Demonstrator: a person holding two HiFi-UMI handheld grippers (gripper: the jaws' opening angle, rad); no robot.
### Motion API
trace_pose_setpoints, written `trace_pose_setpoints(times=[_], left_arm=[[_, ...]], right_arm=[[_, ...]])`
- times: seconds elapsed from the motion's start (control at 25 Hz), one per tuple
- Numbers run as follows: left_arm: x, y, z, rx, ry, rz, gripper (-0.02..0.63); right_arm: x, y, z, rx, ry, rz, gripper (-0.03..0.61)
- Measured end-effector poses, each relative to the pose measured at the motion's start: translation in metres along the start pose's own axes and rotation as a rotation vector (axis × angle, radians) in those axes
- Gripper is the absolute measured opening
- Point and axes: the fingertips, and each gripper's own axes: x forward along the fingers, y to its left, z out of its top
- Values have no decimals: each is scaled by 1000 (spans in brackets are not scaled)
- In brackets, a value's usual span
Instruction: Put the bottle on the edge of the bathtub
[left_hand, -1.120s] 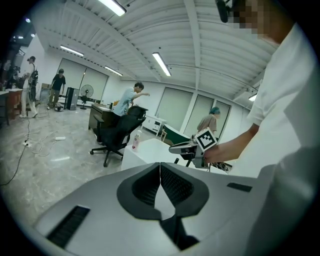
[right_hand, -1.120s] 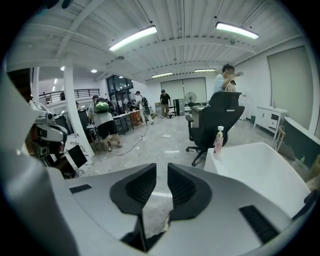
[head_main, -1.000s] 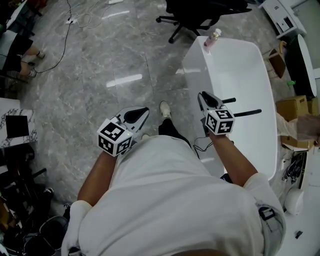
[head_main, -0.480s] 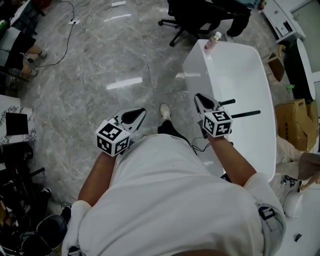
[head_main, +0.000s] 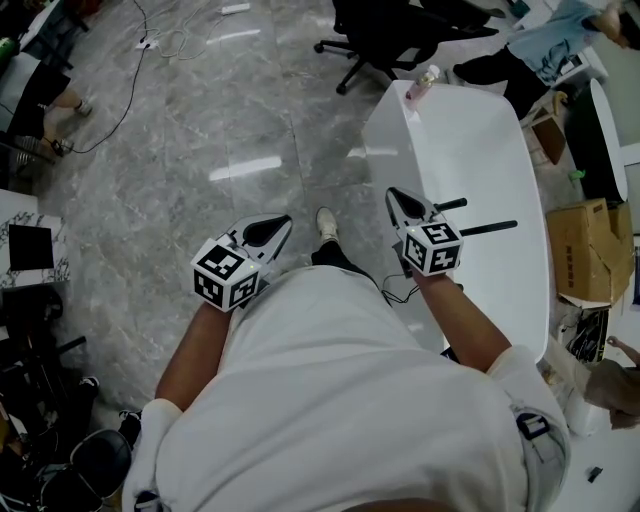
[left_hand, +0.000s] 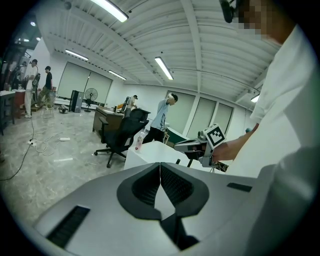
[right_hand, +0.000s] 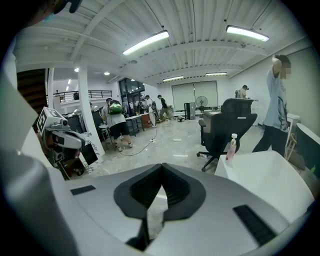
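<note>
At the far end of the white bathtub (head_main: 383, 125), on its rim, the bottle (head_main: 427, 80) is seen standing upright, its long axis vertical and its cap uppermost. A black office chair (head_main: 390, 30) is placed just beyond it. The right gripper (head_main: 397, 200) is held over the tub's near-side rim, well apart from the bottle, and is pointed roughly along the tub toward it. The bottle is thus found ahead of the jaws and a little to their right. Its jaws are being closed fully together, pad against pad, and nothing is caught between them. The left gripper (head_main: 279, 227) is held over the grey floor (head_main: 200, 150) on the other side of the body, farther from the bottle. Its jaws are likewise shut and nothing is gripped. The right gripper is therefore judged the nearer. Since the bottle is already borne by the tub's edge, the placing is judged done, and any further reach would have to be made forward along the rim.
</note>
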Motion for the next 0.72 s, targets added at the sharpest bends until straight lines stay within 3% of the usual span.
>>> trace_pose_setpoints(times=[0.72], left_arm=[[0,1,1,5,-2,2,18]], right_arm=[[-1,-11,10,-18,3,3,9]])
